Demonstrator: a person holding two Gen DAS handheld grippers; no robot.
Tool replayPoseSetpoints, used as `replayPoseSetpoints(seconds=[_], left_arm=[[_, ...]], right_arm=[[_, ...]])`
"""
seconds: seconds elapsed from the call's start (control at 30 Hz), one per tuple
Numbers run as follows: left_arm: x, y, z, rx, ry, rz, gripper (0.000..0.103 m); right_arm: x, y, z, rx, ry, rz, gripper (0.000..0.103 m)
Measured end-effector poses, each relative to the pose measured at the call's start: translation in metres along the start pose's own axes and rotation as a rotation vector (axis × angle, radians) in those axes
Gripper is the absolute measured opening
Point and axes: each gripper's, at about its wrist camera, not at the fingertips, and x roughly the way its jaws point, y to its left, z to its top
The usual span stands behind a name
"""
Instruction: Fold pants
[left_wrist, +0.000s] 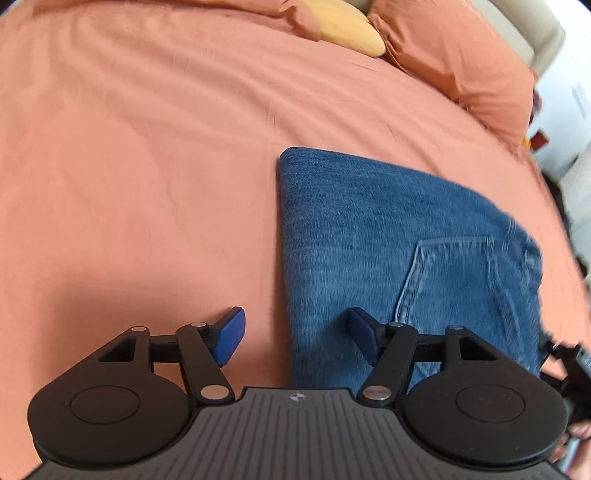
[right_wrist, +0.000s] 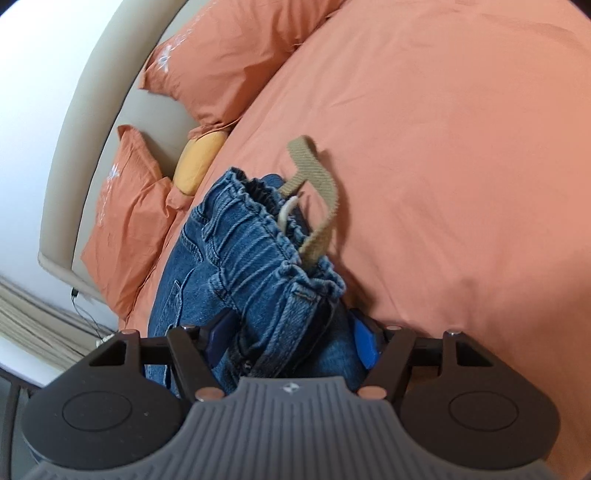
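Folded blue denim pants (left_wrist: 388, 240) lie on the orange bedsheet (left_wrist: 147, 147), back pocket up. My left gripper (left_wrist: 295, 336) is open and empty, hovering over the pants' near left edge, one blue pad (left_wrist: 231, 334) over the sheet, the other over denim. In the right wrist view the pants' elastic waistband (right_wrist: 266, 251) with a tan belt strap (right_wrist: 321, 199) sits between my right gripper's (right_wrist: 291, 339) blue pads (right_wrist: 364, 343), which are wide apart around the bunched denim; whether they press it is unclear.
Orange pillows (left_wrist: 461, 62) and a yellow cushion (left_wrist: 347, 26) lie at the head of the bed by a beige headboard (right_wrist: 85, 110). The bed's edge and floor (right_wrist: 29, 321) show at the left of the right wrist view.
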Motion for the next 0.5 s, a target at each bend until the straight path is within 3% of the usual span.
replayPoseSetpoints(seconds=[0.07, 0.13, 0.17, 0.2, 0.3, 0.4, 0.5], left_arm=[[0.006, 0.005, 0.002, -0.021, -0.013, -0.031, 0.078], [0.009, 0.005, 0.004, -0.012, -0.02, -0.052, 0.067], [0.009, 0.003, 0.004, -0.001, -0.021, -0.059, 0.058], [0.01, 0.002, 0.005, 0.007, -0.016, -0.073, 0.04], [0.01, -0.006, 0.006, 0.02, -0.01, -0.063, 0.021], [0.0, -0.023, 0.006, 0.087, -0.041, -0.005, 0.013], [-0.02, -0.038, 0.009, 0.159, -0.074, 0.026, 0.009]], right_arm=[[0.003, -0.002, 0.001, 0.009, 0.001, 0.019, 0.055], [0.007, -0.004, 0.005, 0.025, 0.001, 0.038, 0.051], [0.008, -0.006, 0.006, 0.032, 0.002, 0.045, 0.047], [0.009, -0.007, 0.006, 0.037, 0.004, 0.051, 0.046], [0.006, -0.012, 0.007, 0.07, 0.002, 0.075, 0.036], [-0.002, -0.013, 0.006, 0.088, -0.009, 0.111, 0.028], [-0.016, 0.001, 0.005, 0.02, -0.028, 0.121, 0.023]])
